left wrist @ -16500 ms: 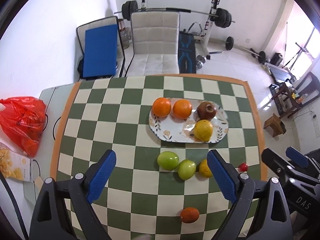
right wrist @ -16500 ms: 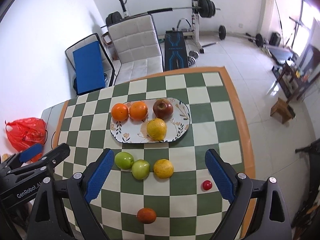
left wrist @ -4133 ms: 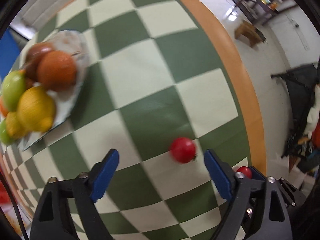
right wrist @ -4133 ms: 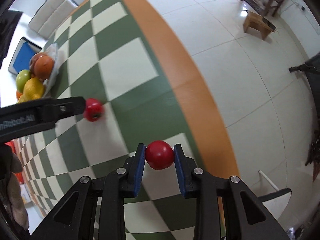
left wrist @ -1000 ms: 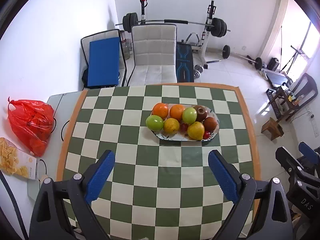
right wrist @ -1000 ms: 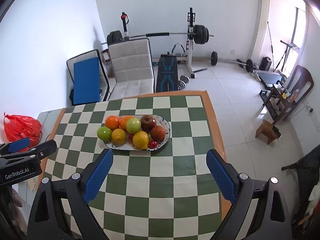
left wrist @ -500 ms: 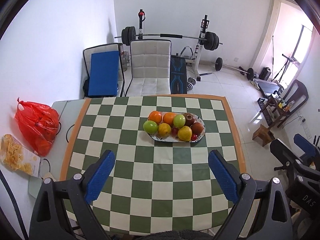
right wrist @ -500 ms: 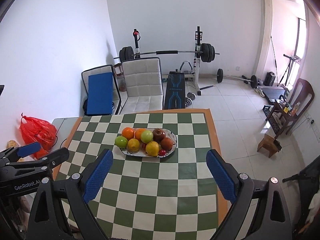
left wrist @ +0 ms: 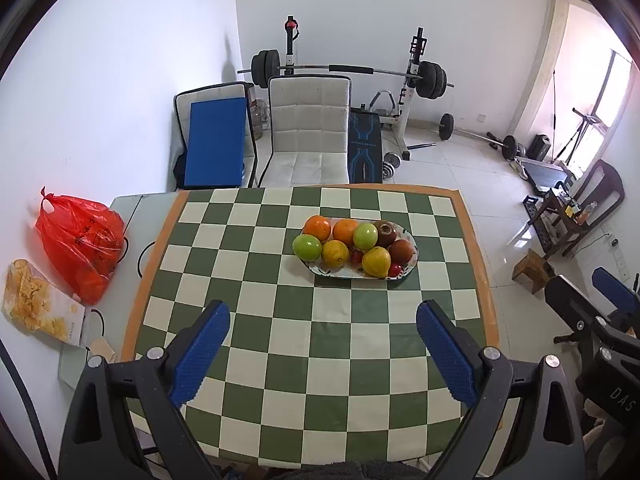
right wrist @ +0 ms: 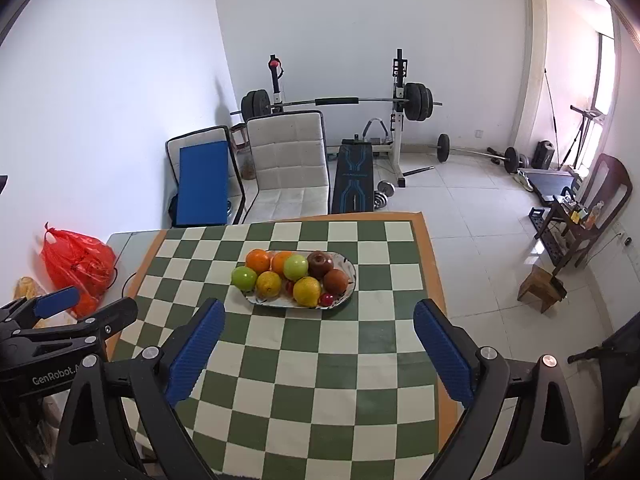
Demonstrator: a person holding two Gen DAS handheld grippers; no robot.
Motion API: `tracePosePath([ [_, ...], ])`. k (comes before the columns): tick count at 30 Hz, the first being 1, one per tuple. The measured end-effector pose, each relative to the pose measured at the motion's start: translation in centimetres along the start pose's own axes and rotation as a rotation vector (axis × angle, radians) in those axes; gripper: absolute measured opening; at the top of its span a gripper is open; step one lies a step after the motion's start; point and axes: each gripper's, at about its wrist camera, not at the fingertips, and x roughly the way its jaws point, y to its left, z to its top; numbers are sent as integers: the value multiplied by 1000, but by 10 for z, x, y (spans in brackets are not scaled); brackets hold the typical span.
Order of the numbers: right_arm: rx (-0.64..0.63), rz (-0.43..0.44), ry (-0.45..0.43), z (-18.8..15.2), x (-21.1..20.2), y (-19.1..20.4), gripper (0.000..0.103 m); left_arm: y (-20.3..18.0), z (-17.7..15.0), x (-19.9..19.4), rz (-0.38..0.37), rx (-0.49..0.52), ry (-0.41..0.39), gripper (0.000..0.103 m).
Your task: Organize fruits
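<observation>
An oval patterned plate [left wrist: 405,273] [right wrist: 351,285] sits on the far half of the green-and-white checked table [left wrist: 304,344] [right wrist: 312,360]. It holds several fruits piled together: oranges [left wrist: 317,228], green apples [left wrist: 307,247] [right wrist: 243,277], yellow citrus [left wrist: 376,261] [right wrist: 307,291], a dark red apple [right wrist: 320,263] and small red fruits [left wrist: 395,269] [right wrist: 327,299]. My left gripper [left wrist: 322,354] hangs open above the table's near half, nothing between its blue pads. My right gripper [right wrist: 318,354] is likewise open and holds nothing. Each gripper shows at the edge of the other's view.
A white padded chair [left wrist: 308,136] stands at the table's far edge, a blue mat [left wrist: 214,140] beside it, a barbell rack [left wrist: 344,70] behind. A red plastic bag [left wrist: 78,240] and a snack packet [left wrist: 36,304] lie on a side surface at left. A wooden stool [right wrist: 540,286] stands on the floor at right.
Both grippers have pulled back and up from the table, so the plate of fruit looks smaller and farther. Both stay open; the fruit has not moved.
</observation>
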Motion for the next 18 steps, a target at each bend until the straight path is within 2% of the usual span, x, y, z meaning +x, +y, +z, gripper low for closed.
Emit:
tracePosePath([
  [12,4,-32,51,2,73,-17,99,-14,11,50,37,11,7,96],
  [18,4,-48,82,4,113,-23,99,-18,16,85,54,6,56,96],
])
